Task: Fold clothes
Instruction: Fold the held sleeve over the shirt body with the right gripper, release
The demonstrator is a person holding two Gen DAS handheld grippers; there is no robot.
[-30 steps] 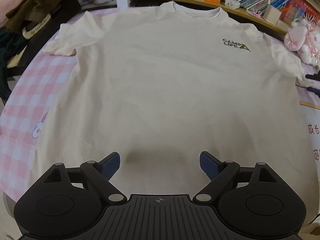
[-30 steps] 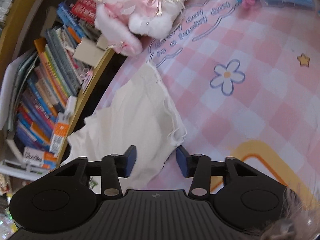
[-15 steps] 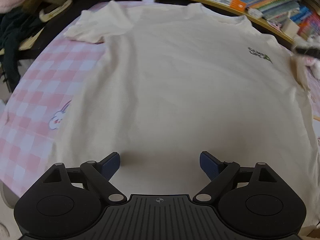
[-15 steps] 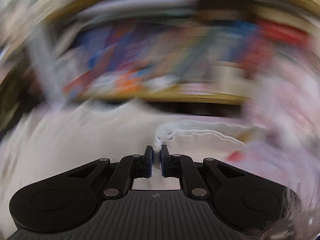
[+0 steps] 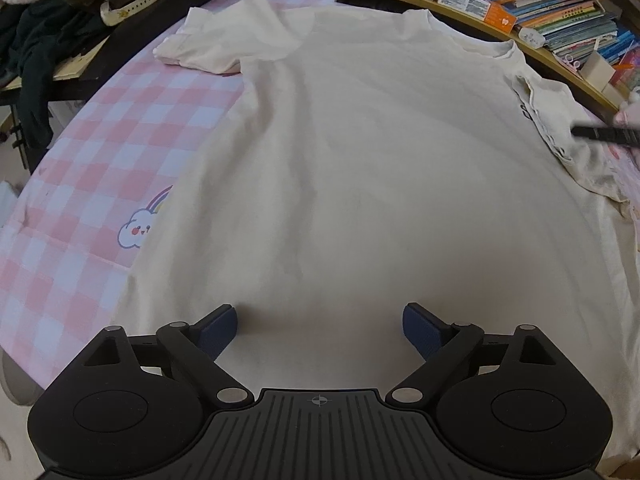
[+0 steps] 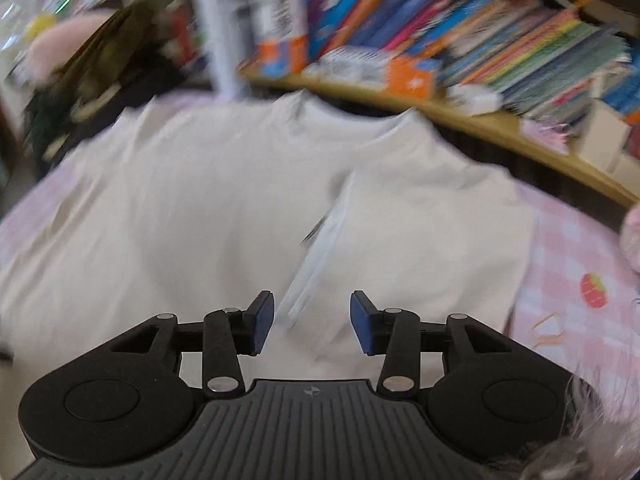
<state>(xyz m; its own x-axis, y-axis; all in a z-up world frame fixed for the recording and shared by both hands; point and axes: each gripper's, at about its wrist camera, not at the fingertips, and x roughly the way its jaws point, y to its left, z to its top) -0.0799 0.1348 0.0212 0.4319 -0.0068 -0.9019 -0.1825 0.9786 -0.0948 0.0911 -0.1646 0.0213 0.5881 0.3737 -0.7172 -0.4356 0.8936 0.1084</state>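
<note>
Cream T-shirt [image 5: 360, 168] is lying flat beyond the wide-apart left gripper [image 5: 320, 330], collar toward the frame's top; the right gripper [image 6: 312, 322], jaws just opening, is hovering empty over the folded sleeve [image 6: 432, 232].

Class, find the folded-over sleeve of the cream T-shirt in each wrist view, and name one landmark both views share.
Left wrist view: the folded-over sleeve lies at the right edge, covering part of the chest logo.
Right wrist view: it lies right of centre, just beyond the open right gripper.
Shared landmark: the neckline.

Under my blue-padded jaws lies a cream T-shirt [image 5: 360, 168] on a pink-and-white checked cloth [image 5: 120, 152]; multicoloured books [image 5: 552, 4] far right.
</note>
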